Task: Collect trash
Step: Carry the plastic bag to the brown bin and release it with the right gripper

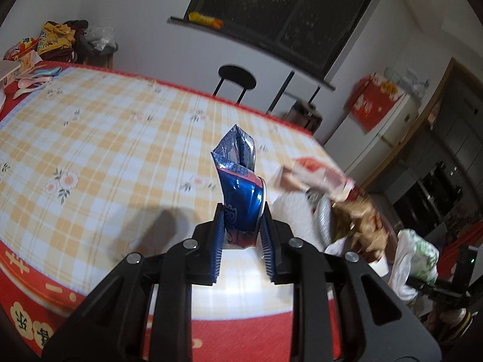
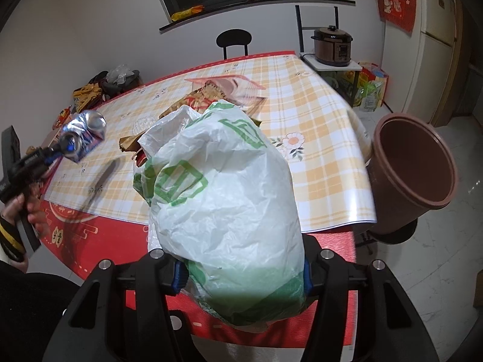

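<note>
My left gripper (image 1: 241,226) is shut on a crushed blue drink can (image 1: 240,187), which it holds up above the checked tablecloth (image 1: 105,150). The right wrist view shows the same can (image 2: 86,134) at the left, lifted off the table in the left gripper (image 2: 55,154), with a hand below it. My right gripper (image 2: 241,274) is shut on a bulging white plastic bag with green print (image 2: 223,193), its mouth open towards the table. Brown paper and red wrappers (image 2: 211,96) lie behind the bag. In the left wrist view that bag (image 1: 416,256) is at the right edge.
A brown plastic bin (image 2: 413,175) stands off the table's right edge. A black stool (image 2: 234,40) and a pressure cooker (image 2: 332,43) on a small shelf are beyond the table. Snack packets and clothes (image 1: 54,42) are piled at the table's far left corner. A fridge (image 2: 434,30) stands at the right.
</note>
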Demonstrator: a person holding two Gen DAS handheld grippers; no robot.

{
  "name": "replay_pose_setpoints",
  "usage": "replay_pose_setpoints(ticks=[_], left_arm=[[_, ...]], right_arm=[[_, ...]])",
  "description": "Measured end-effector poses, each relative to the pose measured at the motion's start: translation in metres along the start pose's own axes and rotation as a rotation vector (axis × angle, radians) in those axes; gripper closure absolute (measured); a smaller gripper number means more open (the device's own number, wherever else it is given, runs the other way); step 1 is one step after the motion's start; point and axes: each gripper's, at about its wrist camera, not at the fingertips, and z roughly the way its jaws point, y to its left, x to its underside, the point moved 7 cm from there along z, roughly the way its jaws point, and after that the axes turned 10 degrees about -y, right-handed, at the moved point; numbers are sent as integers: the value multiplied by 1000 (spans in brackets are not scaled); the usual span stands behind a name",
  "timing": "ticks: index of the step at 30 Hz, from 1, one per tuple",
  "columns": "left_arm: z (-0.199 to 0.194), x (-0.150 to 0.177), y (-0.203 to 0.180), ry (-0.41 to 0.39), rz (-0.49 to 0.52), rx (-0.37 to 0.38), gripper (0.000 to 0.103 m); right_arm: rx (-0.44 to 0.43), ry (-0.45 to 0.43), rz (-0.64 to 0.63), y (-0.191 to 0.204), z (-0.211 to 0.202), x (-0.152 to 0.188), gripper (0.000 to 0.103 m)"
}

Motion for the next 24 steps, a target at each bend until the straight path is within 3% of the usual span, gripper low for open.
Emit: replay_pose_setpoints(ticks=[11, 24], left_arm=[[-1, -22, -37, -48, 9, 62, 78], [2, -42, -116, -117, 45, 42, 78]], right_arm=[[106, -110, 72, -63, -33, -34, 48], [183, -157, 264, -202, -42, -50, 48]])
